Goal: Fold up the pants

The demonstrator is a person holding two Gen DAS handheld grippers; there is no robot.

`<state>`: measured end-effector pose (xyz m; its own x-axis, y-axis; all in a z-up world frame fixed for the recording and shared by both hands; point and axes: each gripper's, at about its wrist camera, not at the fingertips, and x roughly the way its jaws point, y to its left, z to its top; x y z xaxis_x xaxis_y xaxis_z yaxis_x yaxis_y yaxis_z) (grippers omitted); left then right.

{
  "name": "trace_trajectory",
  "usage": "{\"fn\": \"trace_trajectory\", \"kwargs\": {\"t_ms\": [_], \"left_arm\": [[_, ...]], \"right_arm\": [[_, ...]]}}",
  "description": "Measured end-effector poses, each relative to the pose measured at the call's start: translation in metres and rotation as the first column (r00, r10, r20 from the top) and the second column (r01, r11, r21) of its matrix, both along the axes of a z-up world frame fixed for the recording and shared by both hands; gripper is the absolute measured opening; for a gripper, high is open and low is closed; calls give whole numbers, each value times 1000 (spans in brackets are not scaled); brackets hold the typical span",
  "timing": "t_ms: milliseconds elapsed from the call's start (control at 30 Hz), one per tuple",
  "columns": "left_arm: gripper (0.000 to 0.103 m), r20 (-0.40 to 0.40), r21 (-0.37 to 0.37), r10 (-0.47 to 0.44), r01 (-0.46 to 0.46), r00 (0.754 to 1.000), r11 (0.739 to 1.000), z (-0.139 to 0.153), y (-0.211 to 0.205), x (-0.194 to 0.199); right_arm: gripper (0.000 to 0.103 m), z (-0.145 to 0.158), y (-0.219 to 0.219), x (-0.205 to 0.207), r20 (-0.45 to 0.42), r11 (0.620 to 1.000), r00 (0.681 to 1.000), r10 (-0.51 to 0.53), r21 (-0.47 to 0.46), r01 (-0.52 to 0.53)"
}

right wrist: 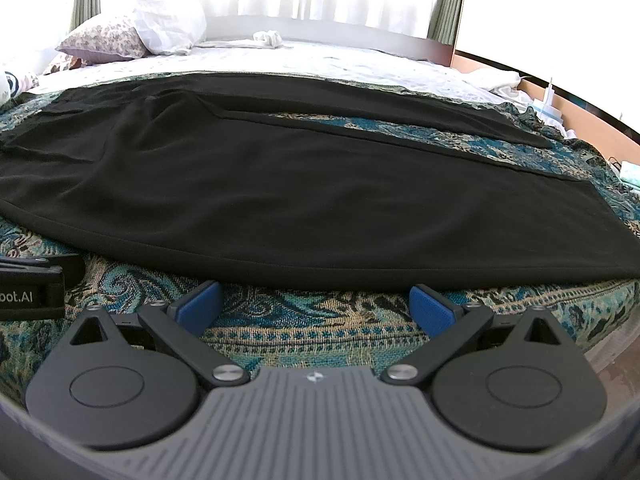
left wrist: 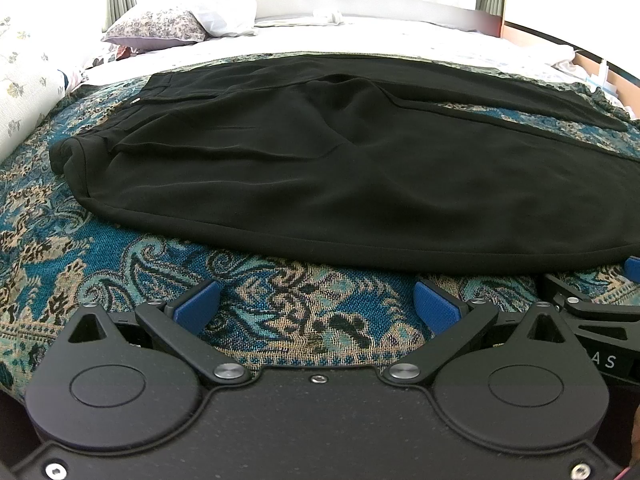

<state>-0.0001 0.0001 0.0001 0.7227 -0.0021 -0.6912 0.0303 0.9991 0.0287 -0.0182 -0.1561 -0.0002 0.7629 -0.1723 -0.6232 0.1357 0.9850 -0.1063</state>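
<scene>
Black pants (left wrist: 320, 168) lie spread flat across a blue patterned bedspread (left wrist: 120, 264), waistband at the left, both legs running right with a strip of bedspread between them. In the right wrist view the pants (right wrist: 300, 200) fill the middle, the near leg's hem ending at the right. My left gripper (left wrist: 318, 304) is open just short of the pants' near edge, nothing between its blue pads. My right gripper (right wrist: 316, 304) is open too, its pads just short of that same edge. The right gripper's body (left wrist: 600, 320) shows at the left view's right edge.
Beyond the pants lies a white sheet (right wrist: 320, 60) with a flowered pillow (left wrist: 160, 26) and a white pillow (right wrist: 168, 24) at the back left. A small white cloth (right wrist: 268, 38) lies near the headboard. Curtains hang behind. Boxes (right wrist: 548, 108) stand off the bed's right side.
</scene>
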Motion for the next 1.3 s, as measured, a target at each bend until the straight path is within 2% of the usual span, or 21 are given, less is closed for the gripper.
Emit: {"fn": "trace_trajectory", "kwargs": {"t_ms": [200, 333, 433, 533, 633, 733, 867, 1000, 1167, 1300], "left_arm": [[103, 12, -32, 27, -26, 1000, 999, 5, 2, 2], [103, 25, -5, -5, 5, 1000, 1000, 4, 3, -1], [103, 11, -43, -14, 15, 1000, 999, 9, 11, 3], [103, 27, -92, 20, -17, 999, 996, 16, 31, 7], [103, 46, -126, 95, -88, 994, 988, 24, 60, 16], [103, 58, -162, 198, -186, 979, 969, 32, 100, 31], [103, 73, -236, 340, -315, 938, 919, 36, 157, 54], [103, 69, -300, 411, -374, 909, 878, 34, 205, 76], [103, 64, -299, 434, -397, 899, 867, 20, 225, 108], [103, 49, -297, 471, -438, 881, 849, 7, 231, 128]], "right_arm": [[103, 1, 1, 0, -6, 1000, 1000, -2, -5, 2], [103, 0, 3, 0, -2, 1000, 1000, -2, -18, 2], [103, 1, 5, 1, -9, 1000, 1000, -2, -29, 2], [103, 5, 7, -1, 4, 1000, 1000, -21, -13, 21], [102, 5, 9, -7, 42, 1000, 999, -8, -13, 8], [98, 6, 10, -11, 67, 1000, 998, 12, -20, -11], [92, 8, 13, -12, 95, 999, 995, 40, -30, -37], [88, 7, 12, -8, 99, 998, 995, 26, -64, -20], [88, 7, 5, -2, 100, 997, 995, -14, -76, 22], [88, 7, -2, 1, 101, 995, 994, -51, -80, 59]]}}
